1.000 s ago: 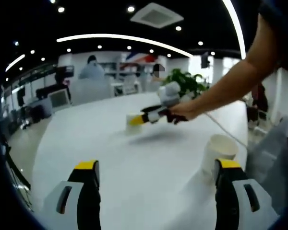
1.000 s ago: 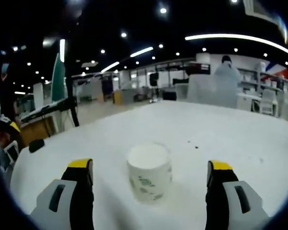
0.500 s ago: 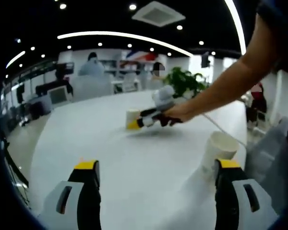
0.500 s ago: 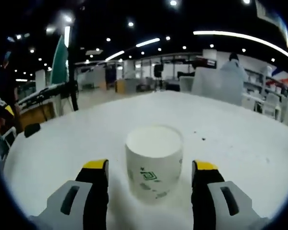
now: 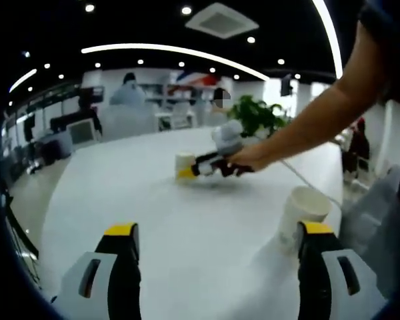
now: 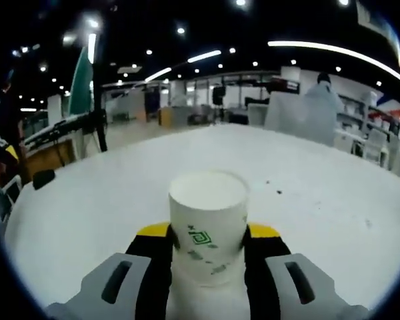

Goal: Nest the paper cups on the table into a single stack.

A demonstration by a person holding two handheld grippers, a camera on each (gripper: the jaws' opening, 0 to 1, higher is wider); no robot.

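Clamping the upright paper cup (image 6: 208, 230), the right claw (image 6: 207, 233) sat well apart from the second cup (image 5: 302, 215) beside the wide-apart left claw (image 5: 213, 233).

Open-plan office: white table (image 5: 187, 220), potted plant (image 5: 259, 115) (leafy), recessed ceiling lights (image 5: 186, 10).

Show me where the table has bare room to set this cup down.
Bare tabletop between the left tongs and the far cup held by the right tongs. Also open beyond that cup in the right gripper view. Crowded by the near cup at the table's edge.
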